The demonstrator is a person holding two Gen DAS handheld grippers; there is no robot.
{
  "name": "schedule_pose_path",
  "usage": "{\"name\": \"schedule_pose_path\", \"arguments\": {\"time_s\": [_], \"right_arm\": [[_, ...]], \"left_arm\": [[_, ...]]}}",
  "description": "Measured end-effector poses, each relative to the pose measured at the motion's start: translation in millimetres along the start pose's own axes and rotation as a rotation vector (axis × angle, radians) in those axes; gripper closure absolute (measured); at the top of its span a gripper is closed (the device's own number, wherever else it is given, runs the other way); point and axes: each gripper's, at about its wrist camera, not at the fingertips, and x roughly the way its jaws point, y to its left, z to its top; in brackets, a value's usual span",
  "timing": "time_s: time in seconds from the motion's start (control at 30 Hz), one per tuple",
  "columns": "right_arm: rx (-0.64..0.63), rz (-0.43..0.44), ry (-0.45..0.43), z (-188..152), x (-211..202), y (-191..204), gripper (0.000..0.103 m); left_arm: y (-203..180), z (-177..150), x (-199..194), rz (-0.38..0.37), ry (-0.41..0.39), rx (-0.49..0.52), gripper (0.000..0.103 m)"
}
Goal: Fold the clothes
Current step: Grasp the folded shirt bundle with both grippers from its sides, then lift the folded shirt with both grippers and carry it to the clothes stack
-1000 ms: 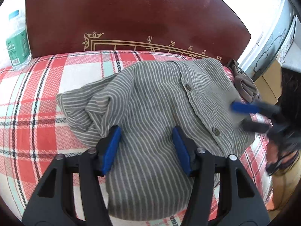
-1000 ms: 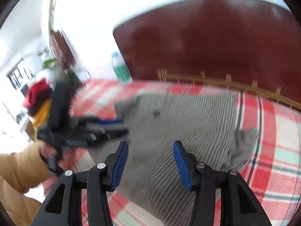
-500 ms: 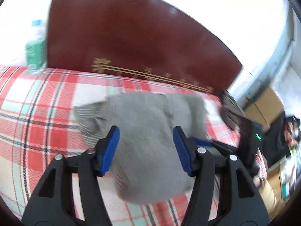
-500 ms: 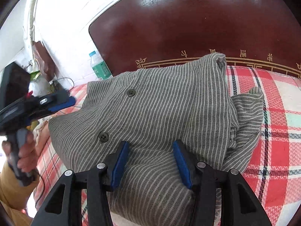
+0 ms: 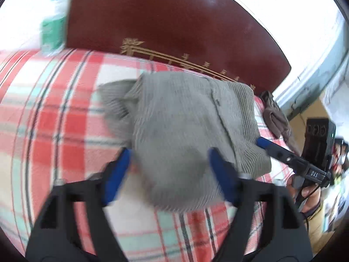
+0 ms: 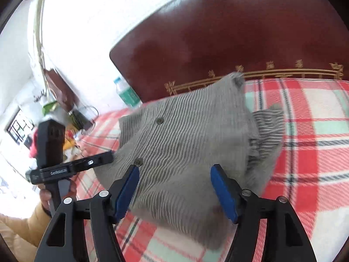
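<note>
While both jaws are opening, the folded shirt [image 6: 185,144] lies free.

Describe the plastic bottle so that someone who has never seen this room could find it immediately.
Start at the dark red headboard behind the plaid bedspread. Off its end stands the water bottle: clear plastic with a green label, the only upright container beside the bed.

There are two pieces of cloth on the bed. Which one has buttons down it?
The grey striped shirt in the middle of the plaid blanket: a buttoned placket runs down it. The other, a small brown cloth bunched at the bed's edge, shows none.
</note>
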Motion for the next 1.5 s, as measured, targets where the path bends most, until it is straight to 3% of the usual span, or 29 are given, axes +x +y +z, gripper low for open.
{"name": "schedule_pose_path", "arguments": {"time_s": [0.03, 0.13, 0.23, 0.4, 0.5, 0.57, 0.6, 0.63, 0.67, 0.7, 0.77, 0.93, 1.13, 1.33, 1.5], "right_arm": [[0.019, -0.004, -0.016, -3, -9, -3, 0.022], [0.082, -0.054, -0.027, -9, -25, -19, 0.017], [0.197, -0.074, 0.008, -11, -15, -43, 0.014], [0.386, 0.047, 0.071, -11, 30, -66, 0.013], [0.367, 0.077, 0.047, -5, 51, -52, 0.000], [0.346, 0.099, 0.066, -1, 64, -41, 0.000], [0.317, 0.102, 0.072, 1, 71, -34, 0.003], [0.287, 0.090, 0.085, 2, 76, -29, 0.019], [0.294, 0.104, 0.099, 2, 80, -29, 0.032], [0.302, 0.118, 0.113, 1, 83, -28, 0.056], [0.344, 0.156, 0.109, 2, 83, -29, 0.060], [0.339, 0.288, 0.021, 24, 54, 11, 0.063], [0.240, 0.476, -0.080, 78, 33, 113, 0.063], [0.103, 0.717, -0.099, 140, 62, 262, 0.063], [0.028, 0.839, -0.020, 162, 121, 387, 0.063]], "left_arm": [[7, -5, -3, -0.021, 0.014, -0.031, 0.016], [23, -20, -1, -0.083, 0.102, -0.096, 0.015], [29, -26, 11, -0.130, 0.156, -0.145, 0.015], [31, -23, 40, -0.234, 0.210, -0.220, 0.011], [26, -15, 51, -0.289, 0.202, -0.237, 0.011], [24, -11, 58, -0.303, 0.195, -0.263, 0.013], [22, -10, 60, -0.302, 0.189, -0.265, 0.023], [20, -10, 61, -0.288, 0.189, -0.266, 0.031], [20, -10, 61, -0.279, 0.190, -0.271, 0.045], [20, -10, 59, -0.281, 0.188, -0.281, 0.056], [21, -7, 49, -0.292, 0.169, -0.293, 0.063], [5, 17, -16, -0.301, 0.062, -0.214, 0.066], [-3, 62, -164, -0.237, -0.142, -0.074, 0.065], [24, 85, -333, -0.030, -0.405, 0.045, 0.060], [88, 77, -439, 0.163, -0.544, -0.012, 0.059]]}}
